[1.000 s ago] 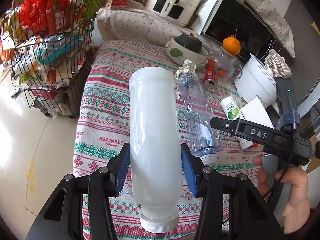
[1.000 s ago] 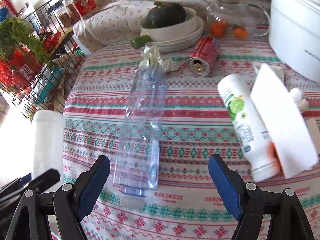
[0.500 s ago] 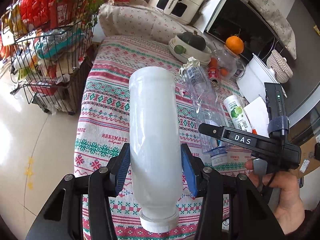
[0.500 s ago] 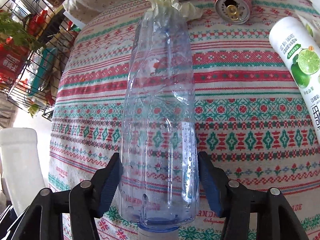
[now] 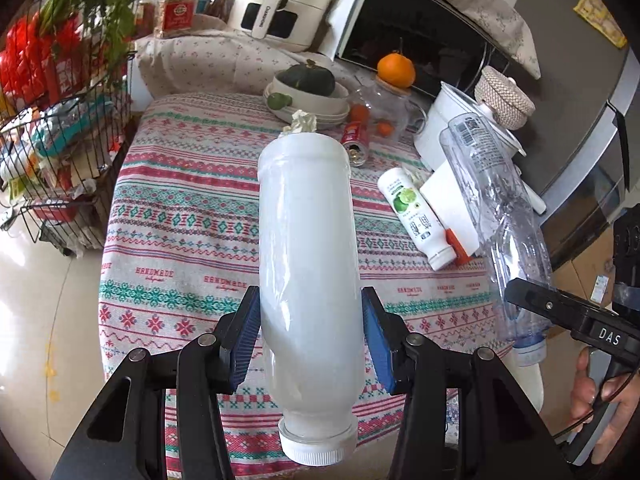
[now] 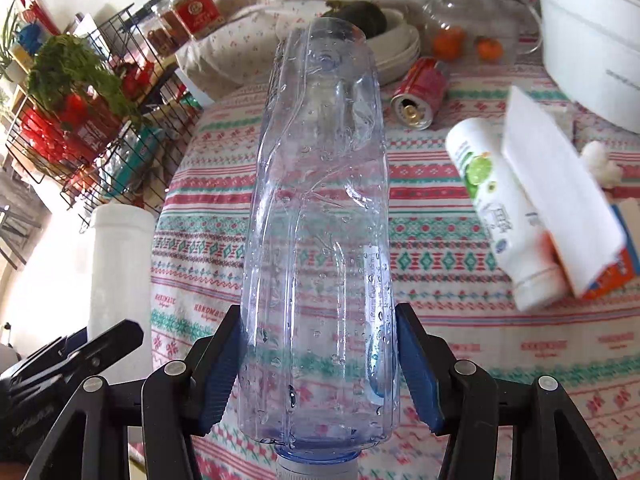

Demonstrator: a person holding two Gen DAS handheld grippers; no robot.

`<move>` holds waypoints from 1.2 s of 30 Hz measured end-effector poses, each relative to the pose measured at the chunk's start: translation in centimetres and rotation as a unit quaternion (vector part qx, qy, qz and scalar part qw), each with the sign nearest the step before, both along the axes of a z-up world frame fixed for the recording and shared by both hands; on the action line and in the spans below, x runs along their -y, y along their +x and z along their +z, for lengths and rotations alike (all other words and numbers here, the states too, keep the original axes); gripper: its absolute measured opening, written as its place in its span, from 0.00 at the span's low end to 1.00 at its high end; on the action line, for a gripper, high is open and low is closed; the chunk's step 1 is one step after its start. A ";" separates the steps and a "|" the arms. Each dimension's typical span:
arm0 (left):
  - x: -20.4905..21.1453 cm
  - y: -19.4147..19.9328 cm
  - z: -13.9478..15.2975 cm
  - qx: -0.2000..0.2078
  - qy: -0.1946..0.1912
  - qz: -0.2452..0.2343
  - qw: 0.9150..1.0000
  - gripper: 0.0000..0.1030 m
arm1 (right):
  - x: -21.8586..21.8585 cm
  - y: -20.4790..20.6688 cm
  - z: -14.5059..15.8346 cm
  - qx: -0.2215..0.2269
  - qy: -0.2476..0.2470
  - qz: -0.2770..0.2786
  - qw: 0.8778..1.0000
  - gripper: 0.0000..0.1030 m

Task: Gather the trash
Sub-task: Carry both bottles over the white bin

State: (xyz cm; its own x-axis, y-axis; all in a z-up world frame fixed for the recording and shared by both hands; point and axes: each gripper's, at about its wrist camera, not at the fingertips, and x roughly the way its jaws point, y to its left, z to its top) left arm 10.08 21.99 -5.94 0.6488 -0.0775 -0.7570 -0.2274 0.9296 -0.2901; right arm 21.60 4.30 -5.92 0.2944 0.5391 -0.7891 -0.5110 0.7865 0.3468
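Note:
My left gripper (image 5: pixel 310 340) is shut on a white plastic bottle (image 5: pixel 308 264), cap toward the camera, held above the patterned tablecloth (image 5: pixel 180 240). My right gripper (image 6: pixel 320 360) is shut on a clear crushed plastic bottle (image 6: pixel 320 208), lifted off the table; it also shows in the left wrist view (image 5: pixel 496 216). A red can (image 6: pixel 418 94) lies on its side, with a lime-label white bottle (image 6: pixel 500 208), a white carton (image 6: pixel 560 200) and crumpled paper (image 5: pixel 302 123) on the cloth.
A bowl stack with a dark squash (image 5: pixel 308 80), a glass jar topped by an orange (image 5: pixel 394 70) and a white pot (image 6: pixel 592 36) stand at the back. A wire rack (image 5: pixel 52 140) stands left of the table. An air fryer (image 5: pixel 280 0) and microwave (image 5: pixel 412 40) stand behind.
My right gripper closed on the clear bottle and lifted it off the table. My left gripper kept hold of the white bottle and drew back a little.

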 end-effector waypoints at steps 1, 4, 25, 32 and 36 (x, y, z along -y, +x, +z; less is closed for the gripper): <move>1.0 0.1 0.1 0.000 0.003 -0.010 1.000 0.50 | 1.4 -0.6 0.5 0.005 0.002 -0.003 1.000 0.61; 3.8 0.1 0.0 -0.001 0.009 -0.040 0.999 0.50 | 5.6 -2.3 1.5 0.017 -0.002 -0.021 1.000 0.61; 24.9 2.1 -1.6 -0.023 0.016 -0.246 0.969 0.50 | 34.1 -9.6 -2.4 -0.026 -0.029 -0.252 0.967 0.61; 30.1 2.7 -2.5 -0.032 0.031 -0.291 0.956 0.50 | 37.0 -11.1 -6.2 -0.099 -0.036 -0.265 0.958 0.62; 32.1 2.9 -3.2 -0.040 0.034 -0.310 0.949 0.50 | 38.5 -11.4 -8.1 -0.131 -0.047 -0.275 0.951 0.62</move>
